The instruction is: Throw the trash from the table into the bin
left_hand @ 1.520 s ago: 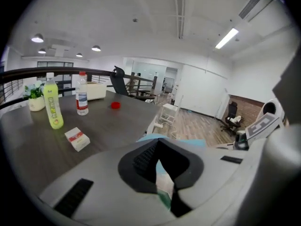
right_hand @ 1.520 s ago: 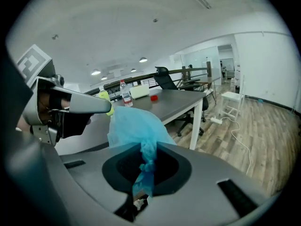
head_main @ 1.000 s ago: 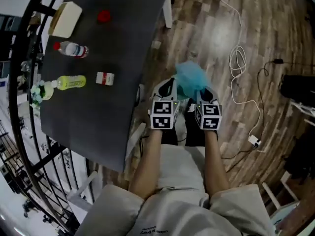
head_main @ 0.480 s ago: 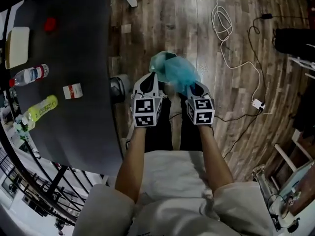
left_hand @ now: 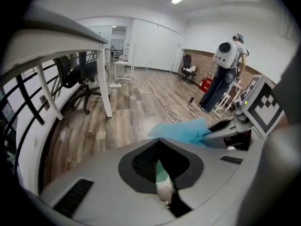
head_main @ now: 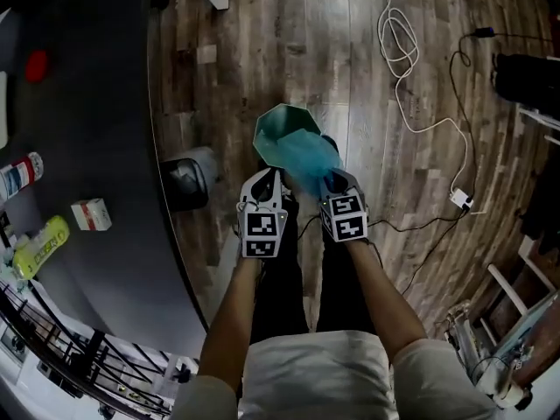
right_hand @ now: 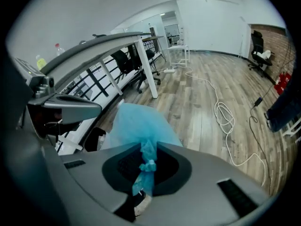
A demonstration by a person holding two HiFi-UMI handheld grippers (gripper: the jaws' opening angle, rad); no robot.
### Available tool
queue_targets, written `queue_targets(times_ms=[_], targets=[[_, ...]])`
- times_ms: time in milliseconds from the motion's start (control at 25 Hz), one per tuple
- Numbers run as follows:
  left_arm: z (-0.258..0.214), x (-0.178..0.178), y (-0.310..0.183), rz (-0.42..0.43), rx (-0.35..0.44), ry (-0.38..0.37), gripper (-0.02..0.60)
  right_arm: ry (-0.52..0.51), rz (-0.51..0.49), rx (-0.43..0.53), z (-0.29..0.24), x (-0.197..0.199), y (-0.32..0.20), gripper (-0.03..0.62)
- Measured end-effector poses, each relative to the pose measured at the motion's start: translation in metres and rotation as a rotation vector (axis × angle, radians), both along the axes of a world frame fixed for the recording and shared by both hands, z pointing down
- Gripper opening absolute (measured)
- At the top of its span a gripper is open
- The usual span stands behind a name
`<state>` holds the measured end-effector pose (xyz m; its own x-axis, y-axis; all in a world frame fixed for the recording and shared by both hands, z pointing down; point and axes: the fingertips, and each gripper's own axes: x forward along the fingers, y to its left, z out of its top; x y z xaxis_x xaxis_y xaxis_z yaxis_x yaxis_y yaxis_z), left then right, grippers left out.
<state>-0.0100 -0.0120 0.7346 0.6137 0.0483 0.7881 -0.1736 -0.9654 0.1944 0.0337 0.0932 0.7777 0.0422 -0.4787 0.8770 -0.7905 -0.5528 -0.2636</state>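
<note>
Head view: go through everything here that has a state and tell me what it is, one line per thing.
Bag: pinched by both grippers, over the floor.
Left gripper: shut on the bag.
Right gripper: shut on the bag.
Bin: upright on the floor by the table.
Yellow bottle: lying on its side on the table.
Clear bottle: lying on its side, capped.
Box: closed, on the table.
Cable: loosely coiled on the floor.

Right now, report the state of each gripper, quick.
Left gripper: closed, pinching an edge of the blue bag.
Right gripper: closed on a bunched edge of the same blue bag.
</note>
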Motion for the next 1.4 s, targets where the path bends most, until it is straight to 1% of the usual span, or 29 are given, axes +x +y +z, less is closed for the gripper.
queue_targets(times_ms=[120,240,280,400,480,600,840,920,1040,1080,1120,1160,1200,1240,1400], targets=[[0.041,0.002,0.005,0.021,0.001,-0.019,0.029,-0.018,-0.022,0.018,0.033,-0.001,-0.014,0.043],[0.070,0.004,0.003,0.012,-0.017,0.002,0.029,-0.079,-0.006,0.086,0.061,-0.009,-0.027,0.041],[0.078,0.006,0.002,0.012,-0.018,0.010,0.029,-0.085,-0.005,0.096,0.069,-0.010,-0.028,0.041],[0.109,0.009,-0.002,0.019,-0.020,0.011,0.029,-0.077,-0.005,0.094,0.094,-0.008,-0.026,0.043],[0.133,0.005,-0.005,0.018,-0.022,0.002,0.029,-0.090,0.016,0.088,0.115,-0.011,-0.025,0.043],[0.164,-0.002,-0.013,0.000,-0.017,0.003,0.029,-0.116,0.050,0.112,0.144,-0.017,-0.038,0.046],[0.196,-0.011,-0.019,-0.027,-0.031,-0.001,0.029,-0.094,0.079,0.102,0.183,-0.021,-0.072,0.052],[0.198,-0.012,-0.023,-0.041,-0.044,0.012,0.029,-0.079,0.096,0.081,0.191,-0.020,-0.076,0.054],[0.201,-0.011,-0.024,-0.034,-0.054,0.022,0.029,-0.060,0.102,0.036,0.200,-0.019,-0.071,0.055],[0.203,-0.011,-0.026,-0.030,-0.053,0.022,0.029,-0.059,0.102,0.028,0.203,-0.020,-0.071,0.063],[0.204,-0.011,-0.029,-0.027,-0.051,0.022,0.029,-0.061,0.102,0.026,0.205,-0.021,-0.071,0.091],[0.204,-0.011,-0.032,-0.027,-0.048,0.021,0.029,-0.062,0.102,0.027,0.206,-0.023,-0.071,0.150],[0.205,-0.011,-0.033,-0.028,-0.046,0.021,0.029,-0.060,0.103,0.029,0.206,-0.025,-0.070,0.231],[0.205,-0.011,-0.033,-0.029,-0.048,0.019,0.029,-0.053,0.103,0.031,0.205,-0.026,-0.069,0.276],[0.200,-0.008,-0.029,-0.029,-0.062,0.021,0.029,-0.013,0.080,0.033,0.195,-0.025,-0.066,0.284]])
